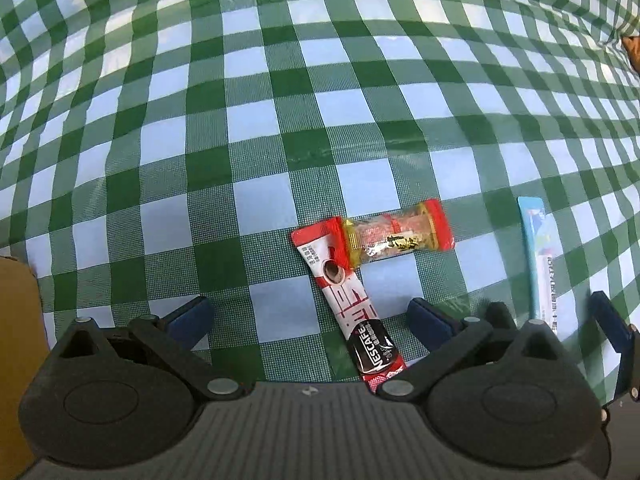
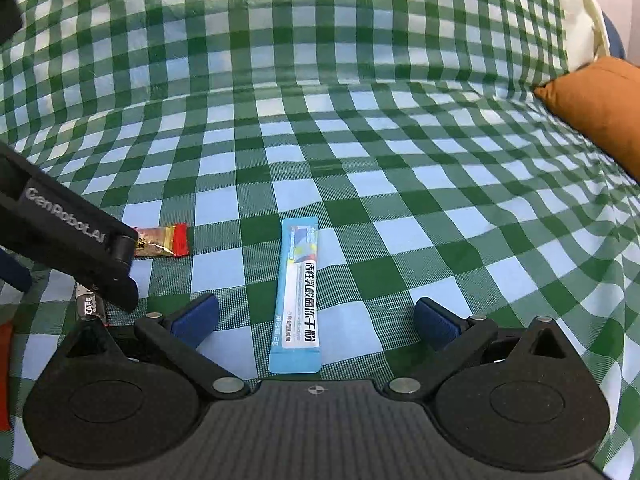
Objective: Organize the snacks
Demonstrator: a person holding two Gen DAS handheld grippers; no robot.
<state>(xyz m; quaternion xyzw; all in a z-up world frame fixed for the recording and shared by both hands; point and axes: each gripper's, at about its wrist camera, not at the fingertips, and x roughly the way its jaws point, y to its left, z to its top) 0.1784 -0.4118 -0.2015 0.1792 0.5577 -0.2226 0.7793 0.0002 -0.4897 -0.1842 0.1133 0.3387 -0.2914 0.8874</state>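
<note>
Bright, even light, pretty soft shadows. Both fisheye views bend the checked tablecloth [image 1: 320,80] hard at the edges; centre stays sharp.

The left gripper [image 1: 310,318] is hovering low with its jaws spread wide, both blue-padded fingers [image 1: 192,316] pointing forward. The right gripper [image 2: 316,320] is hanging just beside it, jaws equally wide apart and blue pads [image 2: 434,322] facing inward. In the right wrist view, the left gripper's black body is reaching in from the left edge.

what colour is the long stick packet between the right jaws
Light blue with a white panel; the stick packet shows best in the right wrist view.
</note>
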